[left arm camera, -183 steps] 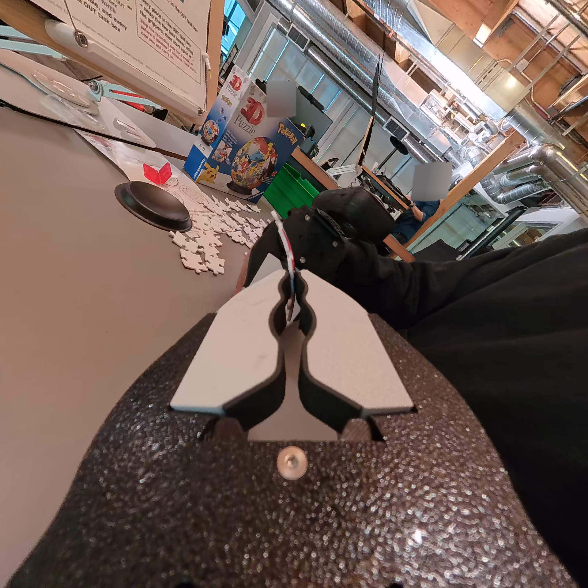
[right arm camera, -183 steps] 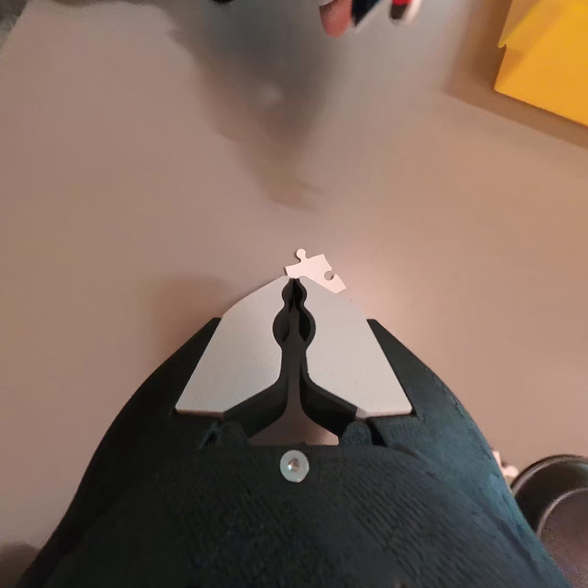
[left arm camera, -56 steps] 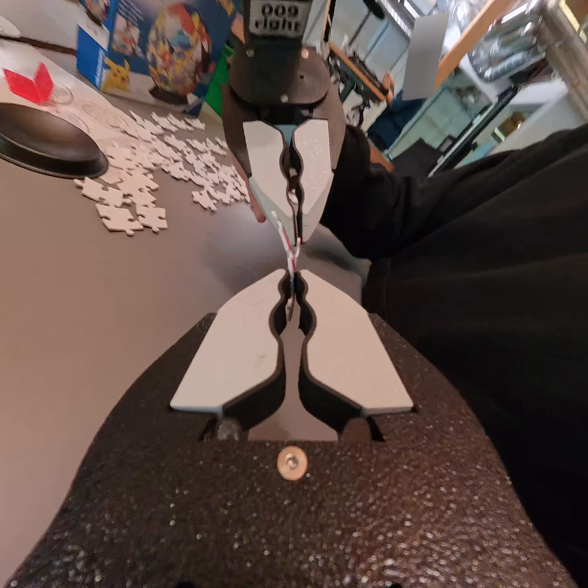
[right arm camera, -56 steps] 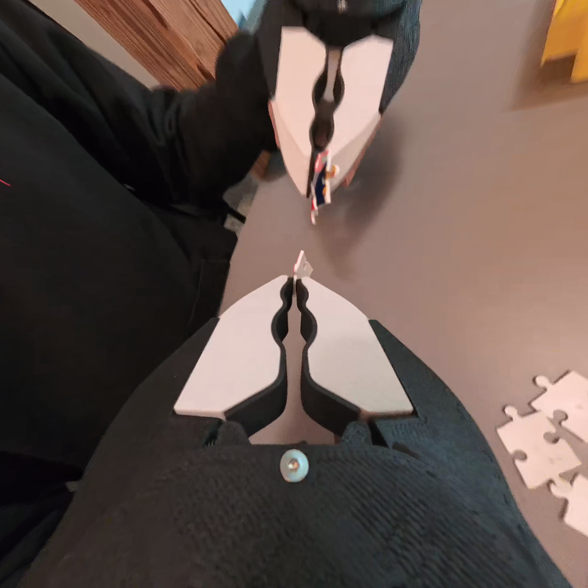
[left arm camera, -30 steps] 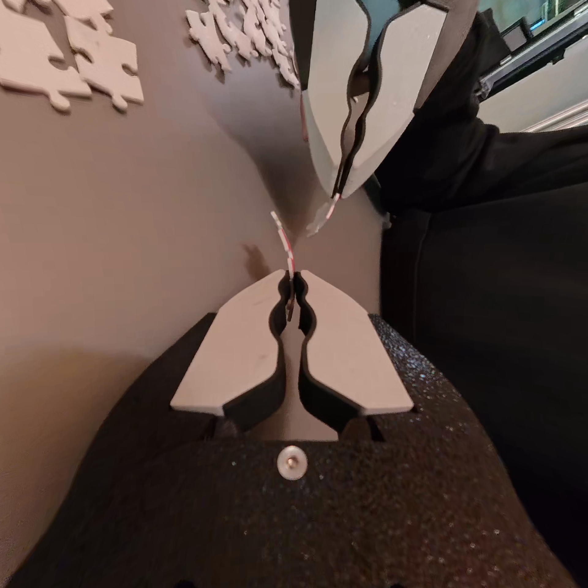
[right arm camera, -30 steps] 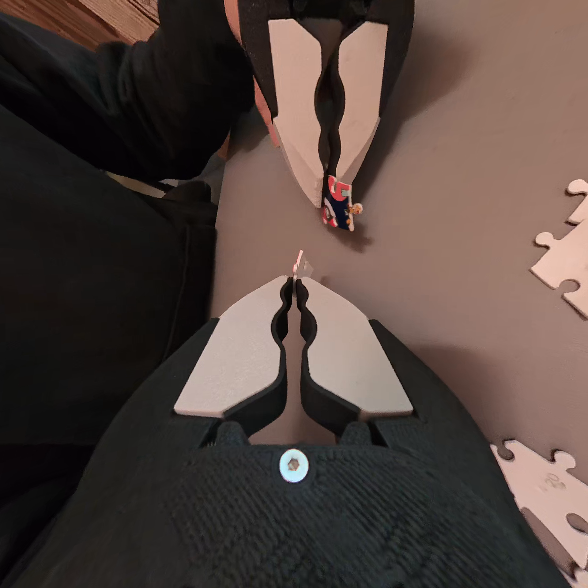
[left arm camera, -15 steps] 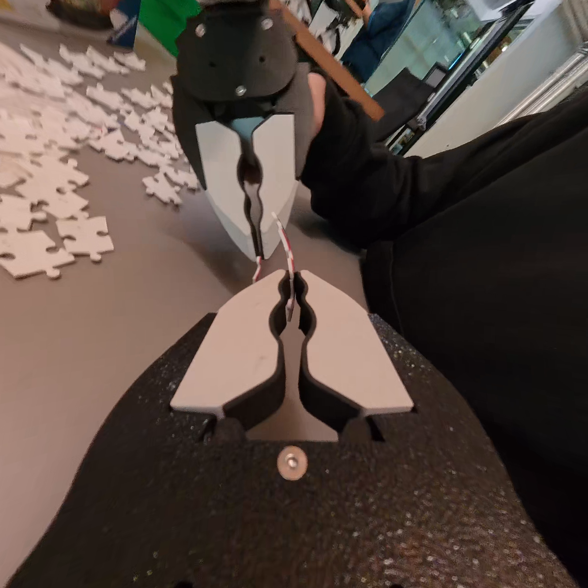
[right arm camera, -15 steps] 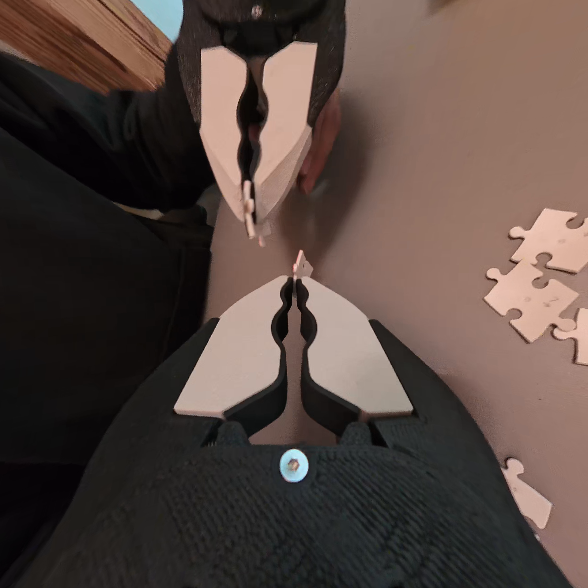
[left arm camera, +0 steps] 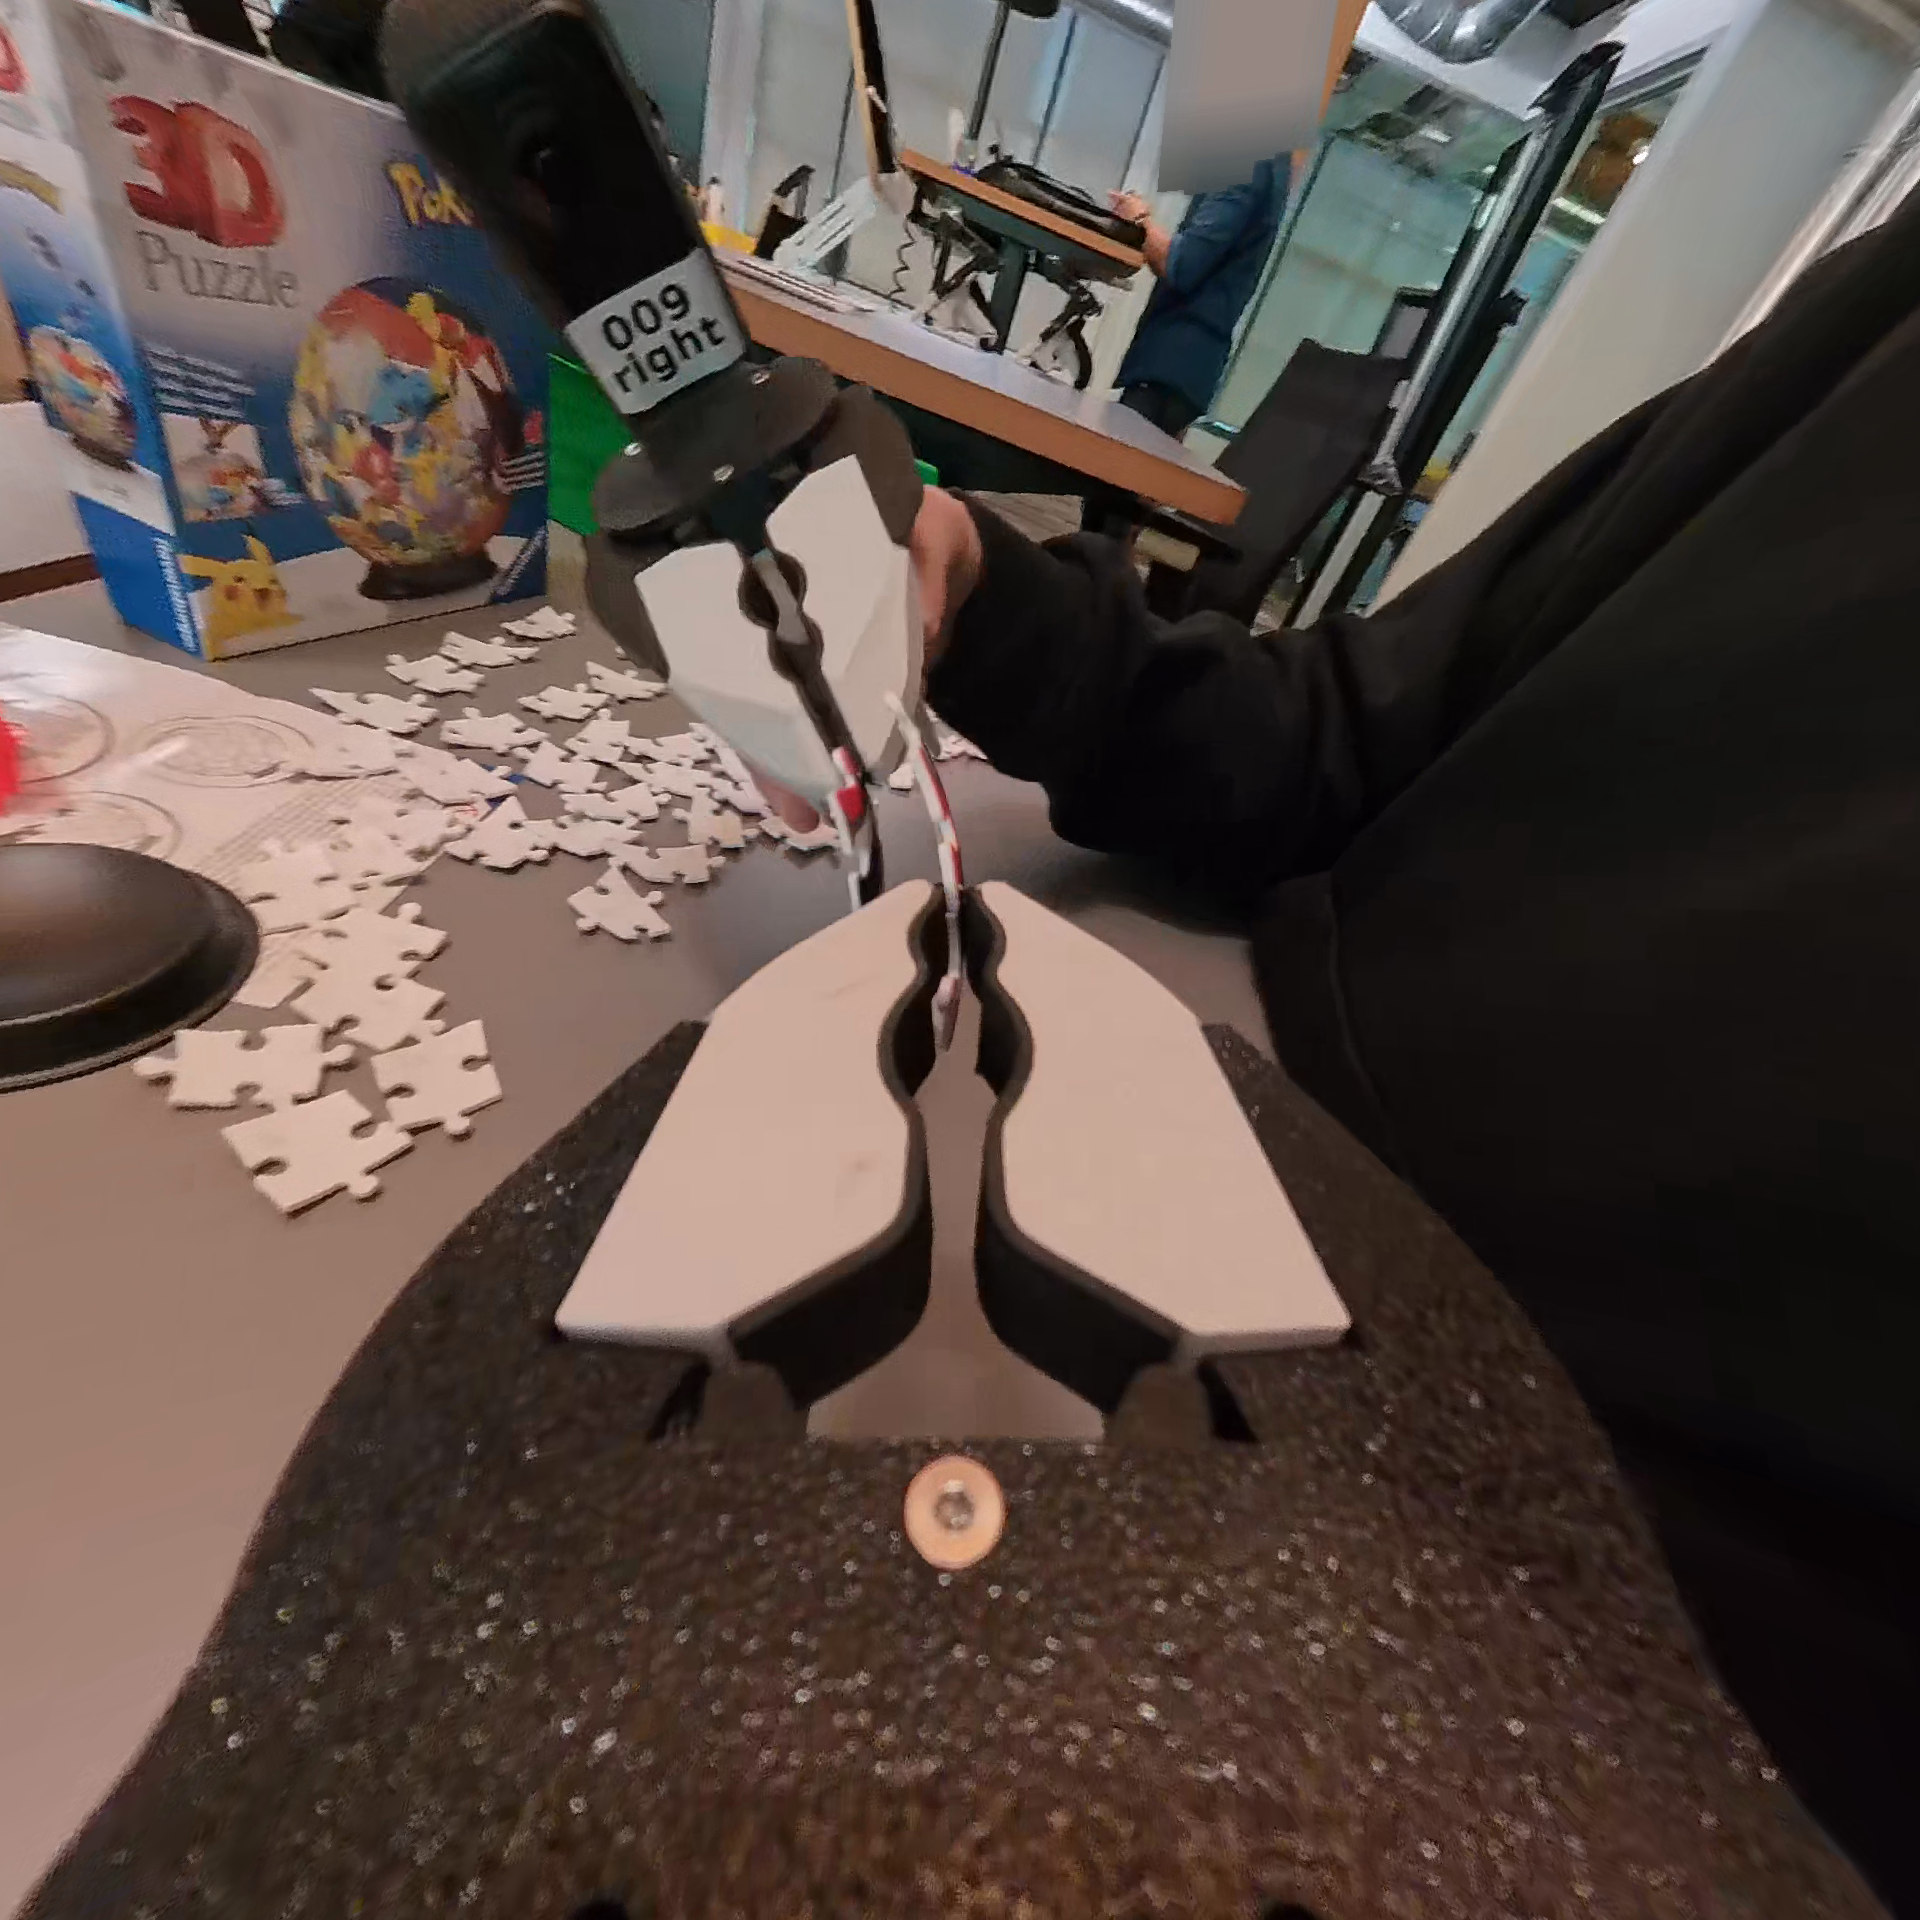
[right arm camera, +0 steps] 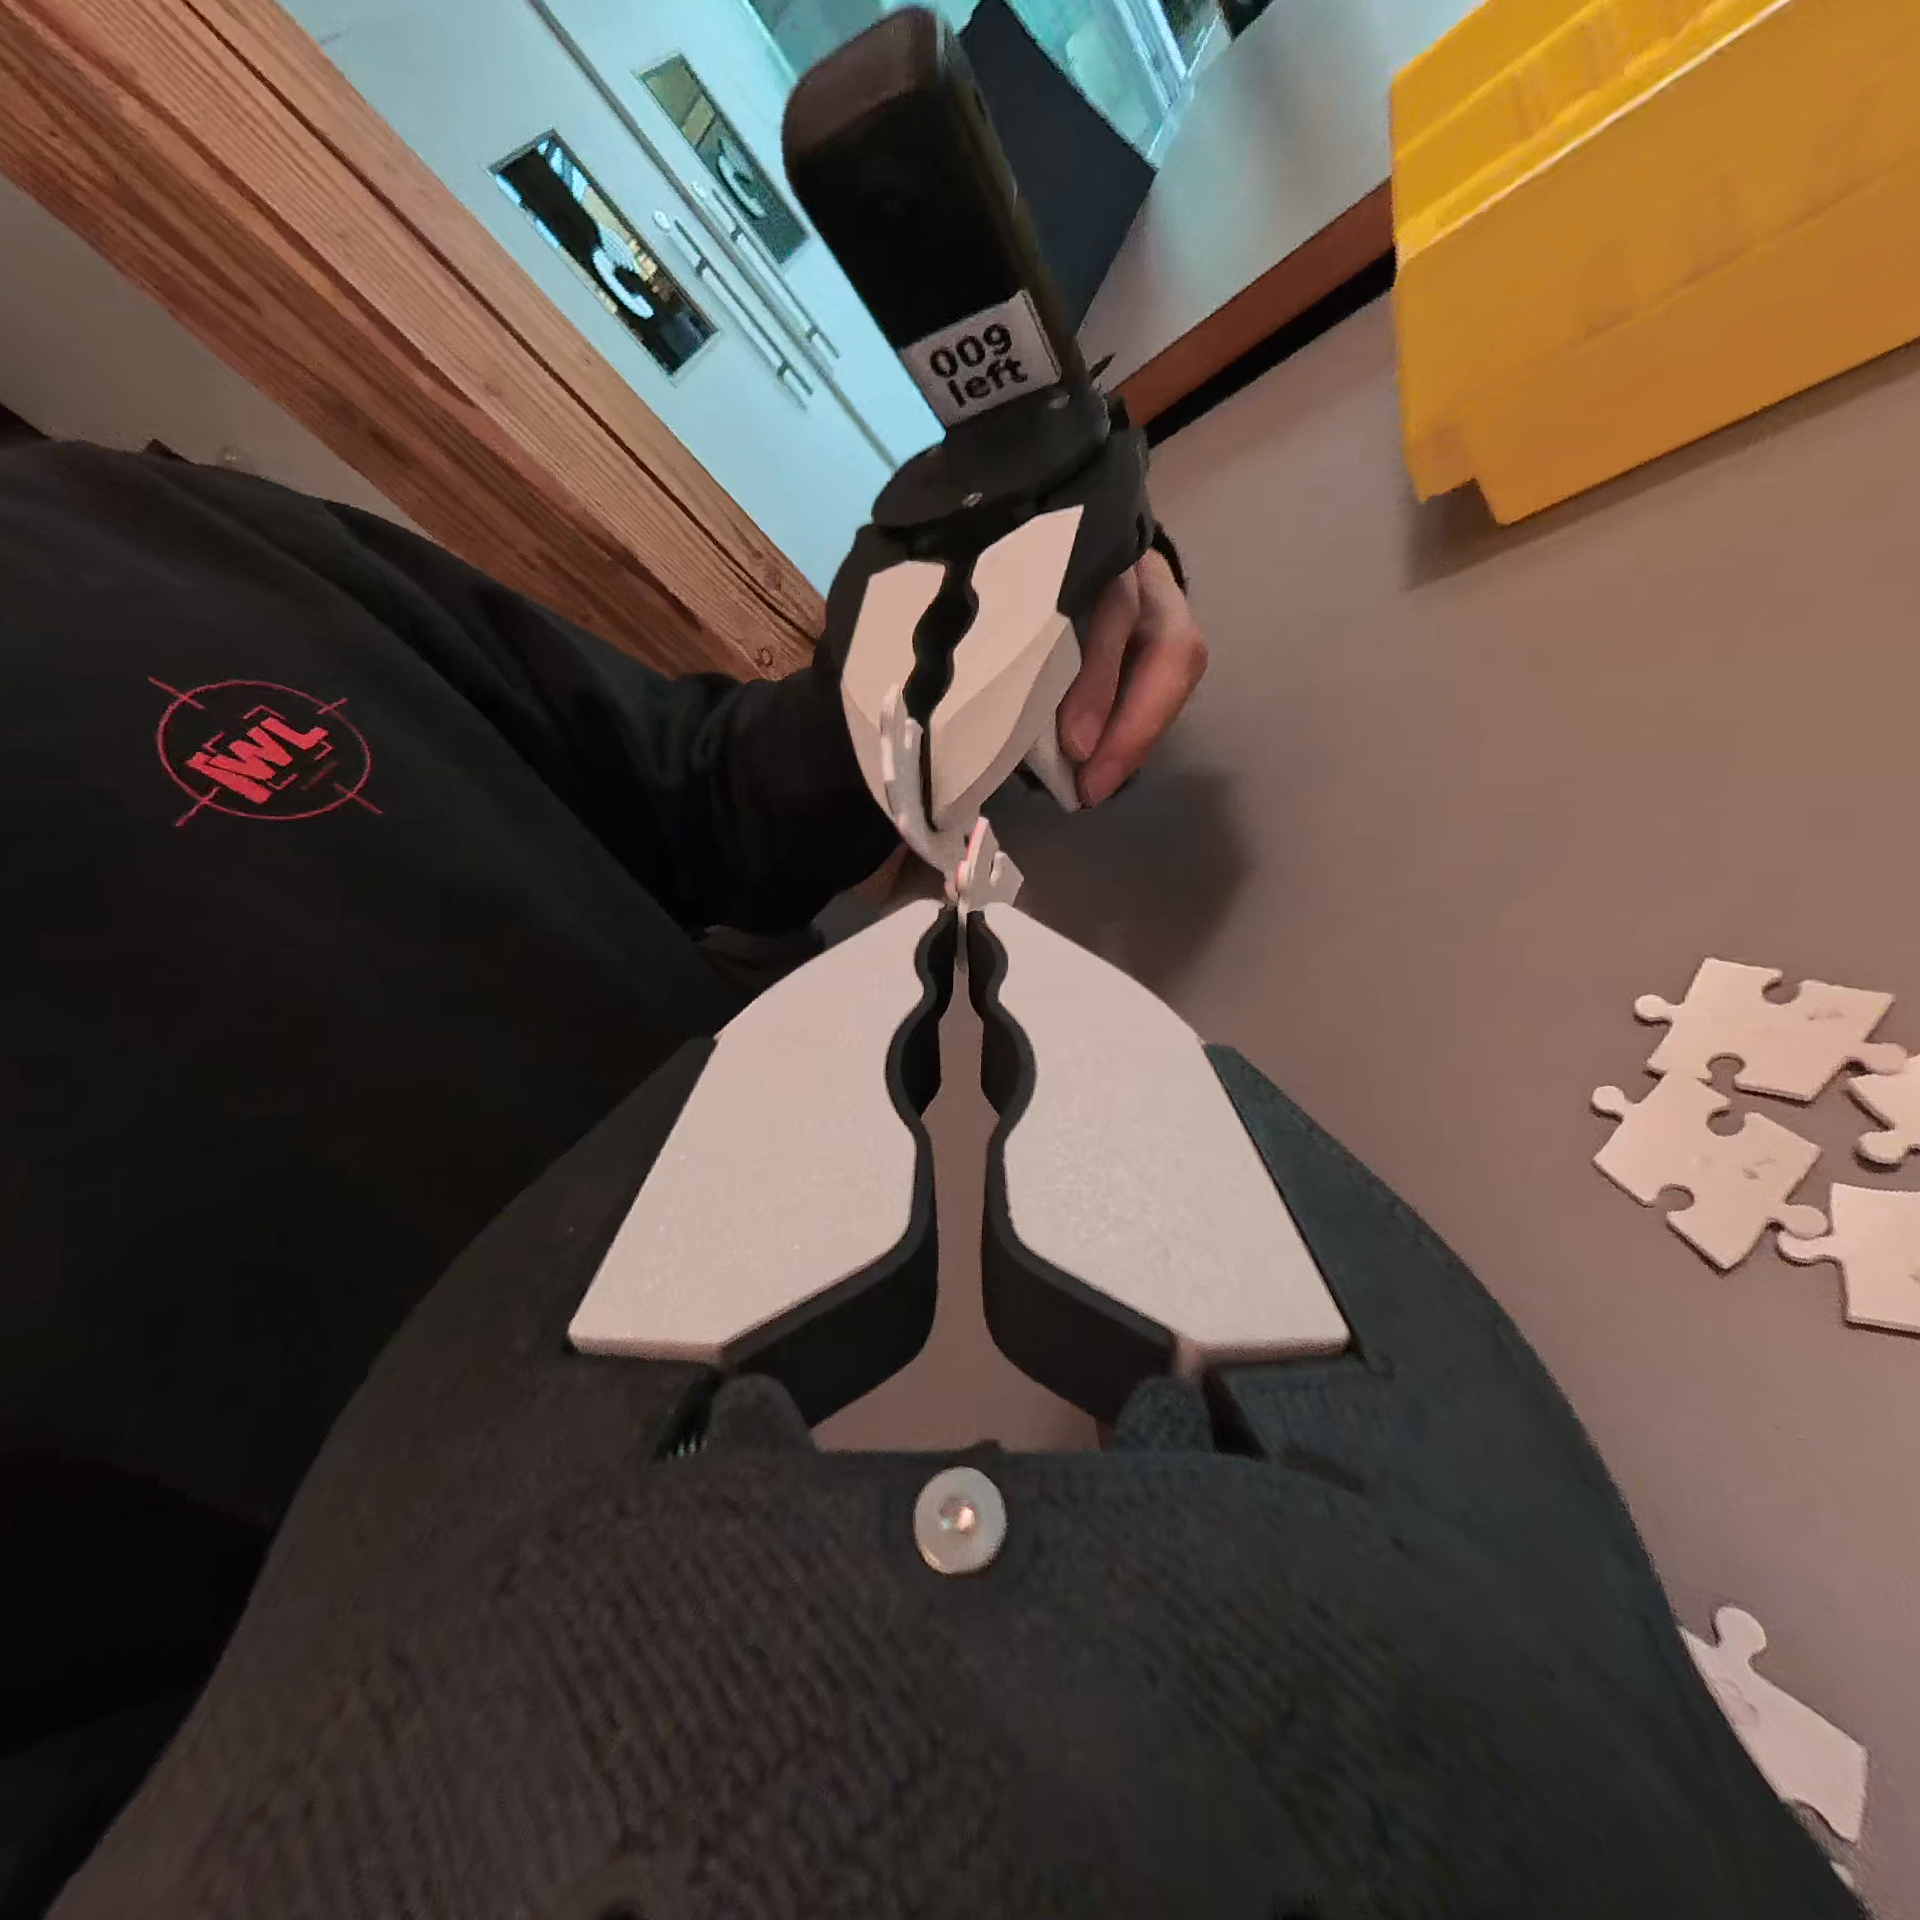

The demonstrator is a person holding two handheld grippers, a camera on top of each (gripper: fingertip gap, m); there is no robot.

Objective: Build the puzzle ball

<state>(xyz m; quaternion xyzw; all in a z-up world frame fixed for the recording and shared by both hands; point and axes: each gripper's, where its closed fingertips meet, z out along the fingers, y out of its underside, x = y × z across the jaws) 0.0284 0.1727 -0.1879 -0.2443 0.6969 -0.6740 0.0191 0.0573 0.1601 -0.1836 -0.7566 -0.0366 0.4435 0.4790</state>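
A: So, where are the pieces?

B: The left gripper [left arm camera: 951,904] is pinched on a curved piece [left arm camera: 943,831], the right gripper [right arm camera: 961,914] on another piece [right arm camera: 982,883], held edge to edge above the table [left arm camera: 125,1299].

A: How will they handle?

B: Likely light, thin, stiff; grip near an edge, tabs free. Each stands edge-on, long axis along its fingers.

Grey table [left arm camera: 125,1299], scattered puzzle pieces [left arm camera: 582,758]

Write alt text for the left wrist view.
The left gripper, shut on a curved puzzle piece, meets the right gripper, which holds a second piece just above the grey table. Behind lie loose white pieces, a black stand and the puzzle box.
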